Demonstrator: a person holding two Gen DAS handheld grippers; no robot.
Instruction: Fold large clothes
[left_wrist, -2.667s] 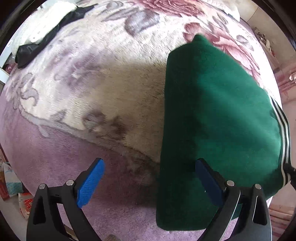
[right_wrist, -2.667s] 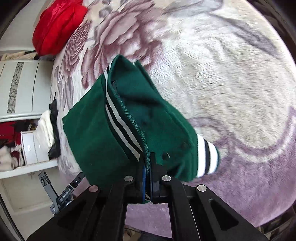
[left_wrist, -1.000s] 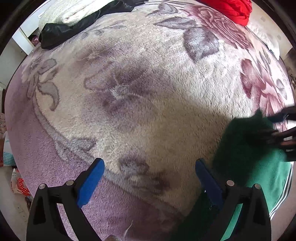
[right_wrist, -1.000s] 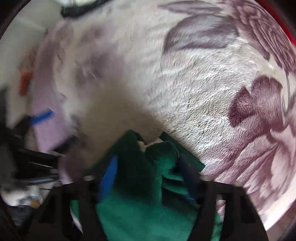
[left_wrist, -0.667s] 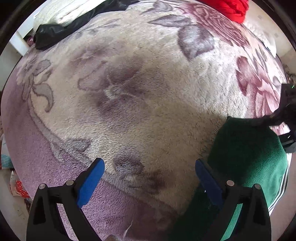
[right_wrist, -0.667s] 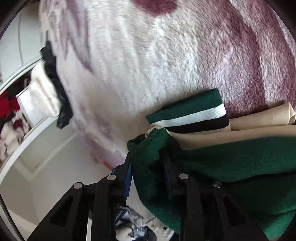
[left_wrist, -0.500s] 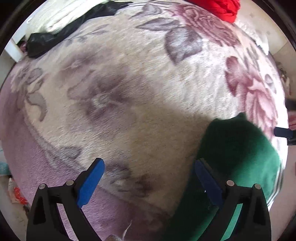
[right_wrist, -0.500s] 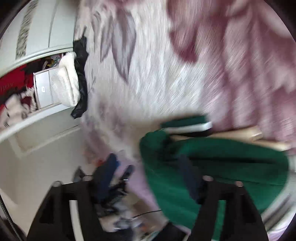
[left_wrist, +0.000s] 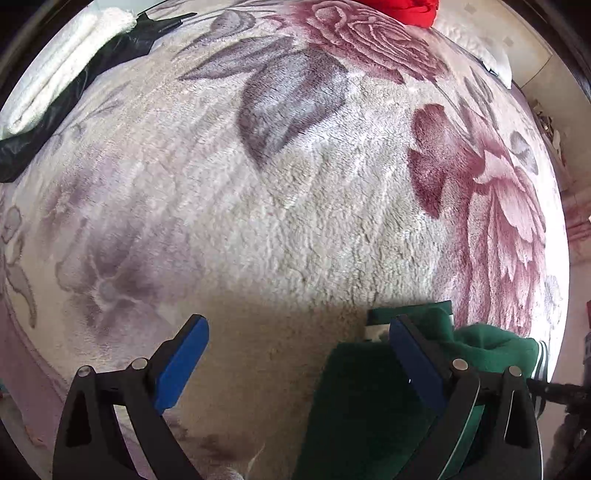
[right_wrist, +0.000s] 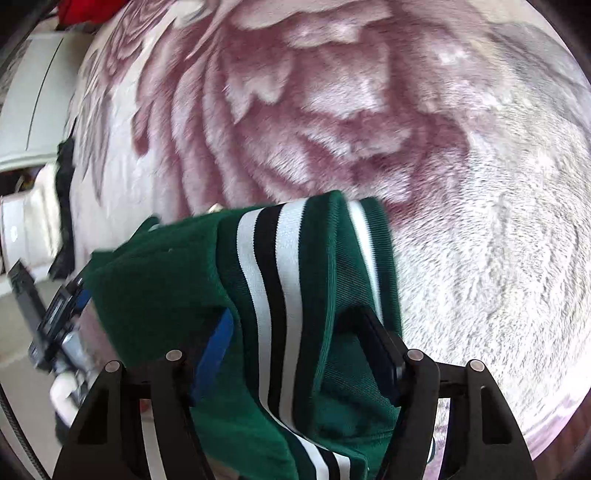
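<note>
- Right wrist view: green jacket (right_wrist: 177, 295), a bunched fleece garment with a ribbed band striped white and black, lies directly between the two fingers of the right gripper (right_wrist: 295, 354). The jaws stand partly apart with the striped band rising between them; whether the pads actually pinch the cloth cannot be told, as the frame is smeared by motion.
- Left wrist view: the same green jacket (left_wrist: 369, 398) sits low and to the right, heaped on the blanket (left_wrist: 295, 221). It passes under and behind the right-hand finger of the left gripper (left_wrist: 295, 362).
- Left gripper: jaws spread wide, nothing between them but bare blanket.
- Governing relation: the garment lies to the right of the left gripper and squarely inside the right gripper, so the right hand is the nearer one. The heap's long axis cannot be read; it is crumpled, not laid flat.
- Judgement: folding looks unfinished; the heap would probably need spreading before a clean crease.
- Jacket material: soft, thick pile on the body, tighter rib knit at the striped band; limp, likely to sag when lifted.
- Blanket: plush, long-napped, cream with large mauve roses and grey leaves.
- Periphery, left view: red garment (left_wrist: 406, 11) at the far edge; black garment (left_wrist: 55, 110) beside white folded cloth (left_wrist: 66, 62) at far left, well apart from the jacket.
</note>
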